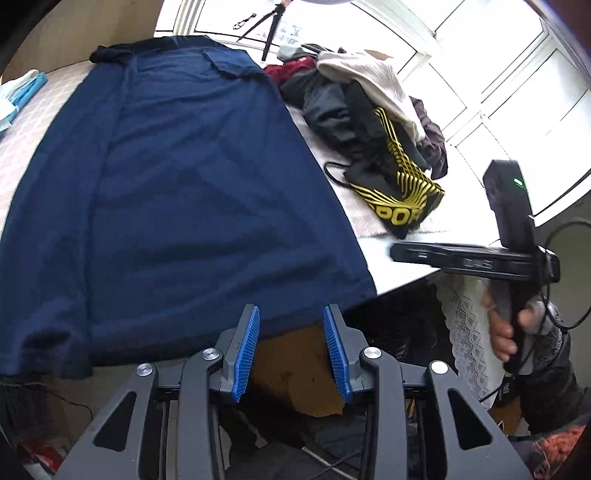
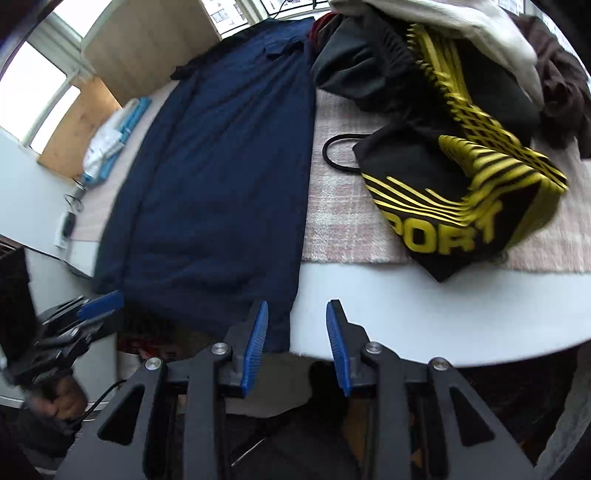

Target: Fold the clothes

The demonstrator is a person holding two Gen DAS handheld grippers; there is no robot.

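Both tongs, left (image 1: 290, 314) and right (image 2: 296, 309), apart at navy shirt (image 1: 177, 192) hem, seemingly overhanging the bench (image 2: 424, 306). Pinch both corners evenly; lift together.

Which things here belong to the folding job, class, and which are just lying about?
Belongs to the job:
navy shirt
black and yellow sport garment
pile of clothes
left hand-held gripper, open
right hand-held gripper, open

Just lying about:
tripod
blue and white packets
pink mat
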